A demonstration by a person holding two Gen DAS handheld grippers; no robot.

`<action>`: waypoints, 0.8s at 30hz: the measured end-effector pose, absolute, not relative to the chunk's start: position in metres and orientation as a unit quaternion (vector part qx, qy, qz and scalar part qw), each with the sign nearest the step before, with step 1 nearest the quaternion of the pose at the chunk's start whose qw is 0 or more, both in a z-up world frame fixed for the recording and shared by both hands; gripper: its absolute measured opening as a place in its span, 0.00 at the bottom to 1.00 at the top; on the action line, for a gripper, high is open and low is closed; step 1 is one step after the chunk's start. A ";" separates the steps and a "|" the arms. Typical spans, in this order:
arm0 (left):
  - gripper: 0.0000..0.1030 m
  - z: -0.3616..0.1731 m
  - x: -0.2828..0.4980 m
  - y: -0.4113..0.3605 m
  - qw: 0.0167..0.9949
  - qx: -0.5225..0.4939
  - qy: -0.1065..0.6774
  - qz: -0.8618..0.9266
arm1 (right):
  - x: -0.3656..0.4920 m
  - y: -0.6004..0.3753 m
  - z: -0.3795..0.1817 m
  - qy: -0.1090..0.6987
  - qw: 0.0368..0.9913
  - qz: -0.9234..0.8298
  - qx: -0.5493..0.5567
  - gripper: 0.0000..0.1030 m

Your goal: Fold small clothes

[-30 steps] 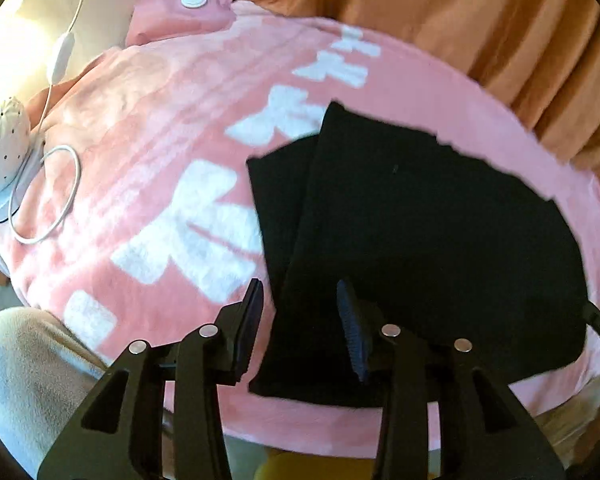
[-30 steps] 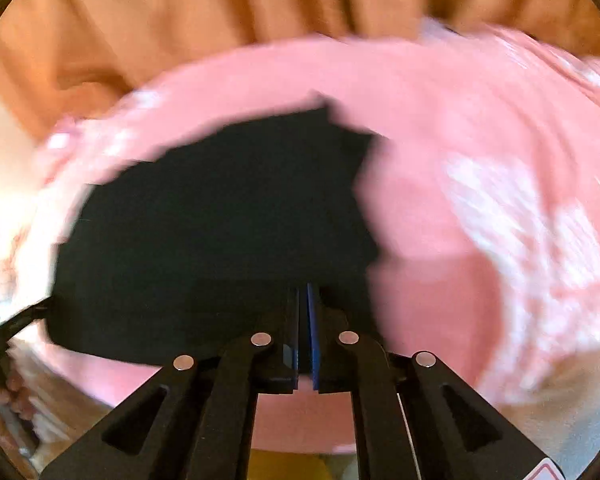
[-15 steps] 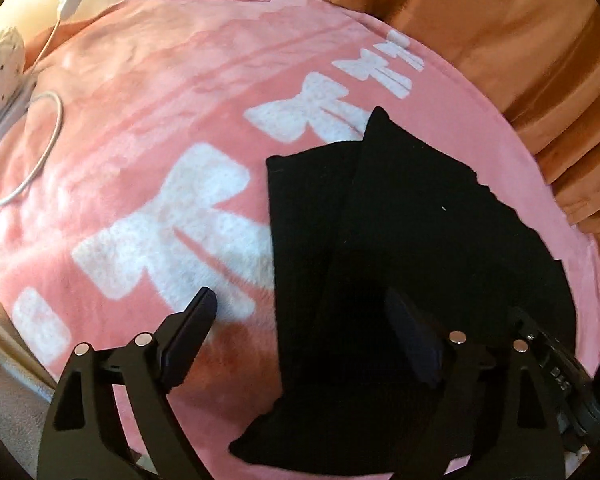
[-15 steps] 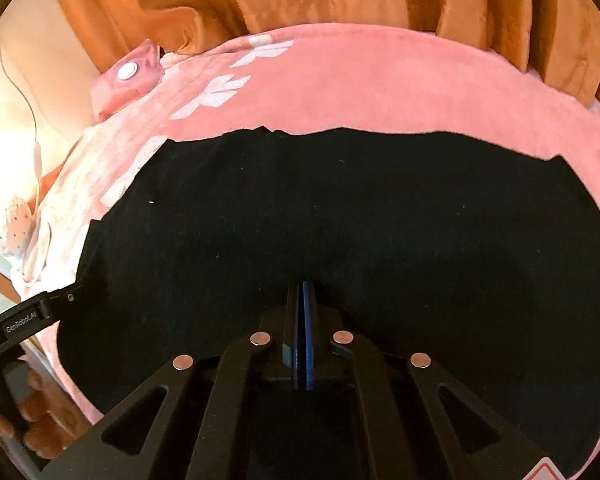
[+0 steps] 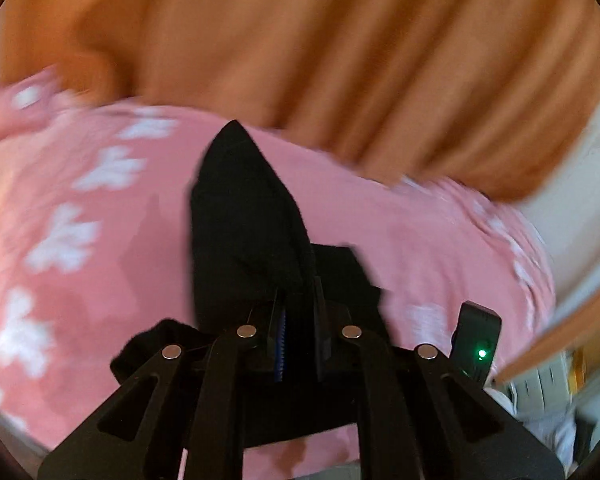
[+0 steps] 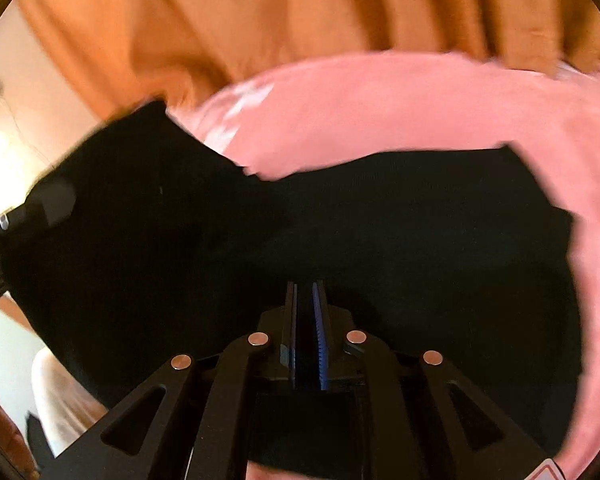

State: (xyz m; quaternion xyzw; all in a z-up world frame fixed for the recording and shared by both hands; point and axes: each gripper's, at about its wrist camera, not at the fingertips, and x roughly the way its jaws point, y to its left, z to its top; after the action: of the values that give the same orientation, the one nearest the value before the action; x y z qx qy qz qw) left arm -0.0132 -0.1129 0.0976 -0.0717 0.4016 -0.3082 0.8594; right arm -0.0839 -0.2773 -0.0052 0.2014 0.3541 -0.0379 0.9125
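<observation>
The left gripper [image 5: 298, 320], which stood wide open over the near edge of the black garment [image 5: 244, 216] half a second ago, is now closing with a bunched fold of that cloth between its jaws; the fabric rises as a dark peak through the centre of the left wrist view, lifted off the pink blanket with white bow prints [image 5: 80, 208]. Judged from this, a fold has begun: one side of the garment is being carried up and over. The right gripper [image 6: 305, 336] has its jaws opening slightly, a narrow slot showing between the blue pads; black cloth fills the frame around them, but whether any is pinched cannot be determined. The right wrist view shows what the left does not: most of the garment [image 6: 380, 240] lies spread on the blanket [image 6: 380, 112], its left portion raised toward the frame's upper left. Only the left view shows the grip. Orange curtains [image 5: 340, 48] hang behind.
</observation>
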 end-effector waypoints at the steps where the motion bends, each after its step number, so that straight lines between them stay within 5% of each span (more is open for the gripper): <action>1: 0.09 0.092 -0.016 -0.135 0.853 -0.063 0.407 -0.321 | -0.100 -0.293 -0.001 0.346 0.913 -0.053 0.211 0.12; 7: 0.18 0.013 -0.028 -0.209 0.800 -0.057 0.496 -0.334 | -0.174 -0.365 -0.002 0.340 0.897 -0.149 0.239 0.19; 10: 0.43 0.012 -0.041 -0.172 0.799 -0.089 0.493 -0.333 | -0.192 -0.379 0.001 0.333 0.897 -0.151 0.250 0.23; 12: 0.55 0.014 -0.049 -0.135 0.829 -0.082 0.473 -0.287 | -0.191 -0.382 0.006 0.324 0.901 -0.128 0.260 0.46; 14: 0.56 0.010 -0.049 -0.110 0.844 -0.069 0.472 -0.247 | -0.181 -0.377 0.009 0.323 0.903 -0.103 0.264 0.55; 24: 0.56 -0.035 -0.038 -0.087 0.825 -0.087 0.523 -0.195 | -0.114 -0.340 -0.016 0.395 0.876 -0.067 0.269 0.57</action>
State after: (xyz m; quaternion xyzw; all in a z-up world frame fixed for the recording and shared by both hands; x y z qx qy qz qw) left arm -0.0380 -0.0871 -0.0352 -0.0868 0.5230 -0.1951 0.8251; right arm -0.1142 -0.3399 -0.0156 0.2692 0.3952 -0.0670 0.8757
